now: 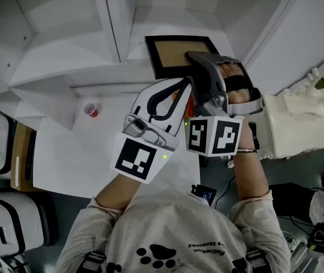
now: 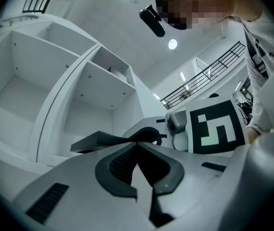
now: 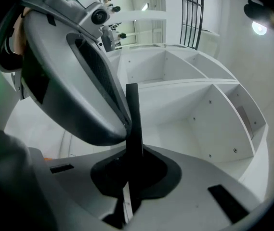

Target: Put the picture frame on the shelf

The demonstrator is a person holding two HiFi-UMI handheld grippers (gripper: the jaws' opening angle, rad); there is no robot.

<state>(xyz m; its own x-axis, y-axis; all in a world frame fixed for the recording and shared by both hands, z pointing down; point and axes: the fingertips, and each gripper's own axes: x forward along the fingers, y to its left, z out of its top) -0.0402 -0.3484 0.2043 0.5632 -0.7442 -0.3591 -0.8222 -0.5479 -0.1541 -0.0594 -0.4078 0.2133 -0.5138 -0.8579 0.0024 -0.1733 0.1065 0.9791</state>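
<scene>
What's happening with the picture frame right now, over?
Right gripper shut on picture frame. Left gripper fingers together, close alongside. Frame up at the shelf, not released yet. Nothing else blocking.

Blk frame (image 1: pixel 176 54), brown inset, by shelf (image 1: pixel 65 67)

Picture frame (image 1: pixel 176 53) gripped edge-on between the right gripper's (image 1: pixel 195 58) jaws, shelf (image 1: pixel 59 44) compartments ranged ahead of those jaws, left gripper (image 1: pixel 187 85) set just left of and behind them, cup (image 1: pixel 92 109) stood on the table (image 1: pixel 70 152) well to their left.
</scene>
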